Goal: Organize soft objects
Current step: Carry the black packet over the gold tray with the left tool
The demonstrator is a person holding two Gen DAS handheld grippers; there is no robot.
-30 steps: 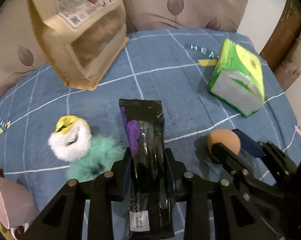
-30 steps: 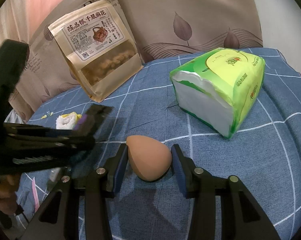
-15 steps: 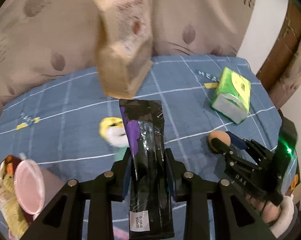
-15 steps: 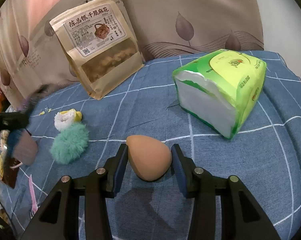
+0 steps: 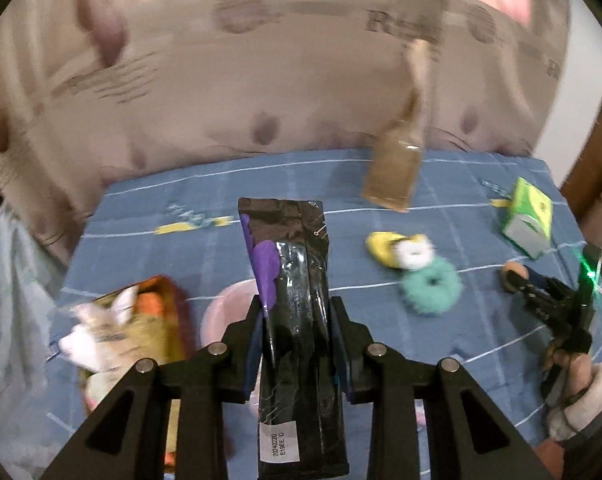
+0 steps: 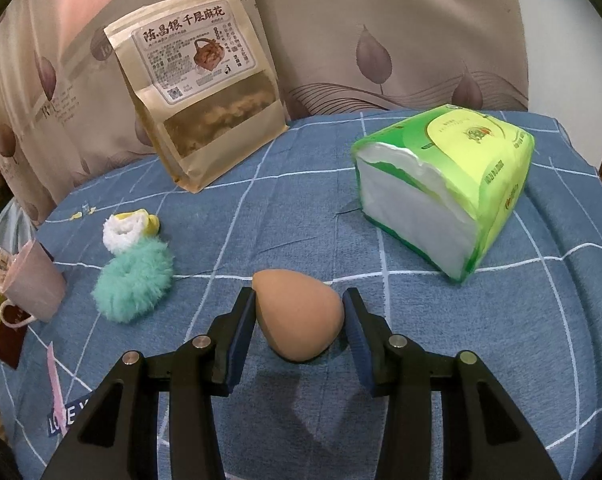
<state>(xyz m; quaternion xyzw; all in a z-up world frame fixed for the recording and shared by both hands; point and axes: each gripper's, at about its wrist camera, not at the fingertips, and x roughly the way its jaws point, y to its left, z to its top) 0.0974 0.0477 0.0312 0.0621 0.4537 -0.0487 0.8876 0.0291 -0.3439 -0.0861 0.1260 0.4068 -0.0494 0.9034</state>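
Now my left gripper [image 5: 297, 336] tilts downward, clamped on a glossy black-and-purple foil pouch [image 5: 295, 308] above the blue checked tablecloth [image 5: 205, 248]. My right gripper [image 6: 299, 326] angles down too, its pads against a tan egg-shaped sponge [image 6: 299, 316] resting on the cloth. Leaf-print beige curtain [image 6: 381, 40] hangs behind.

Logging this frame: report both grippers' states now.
Left gripper: shut on the black pouch.
Right gripper: shut on the tan sponge.
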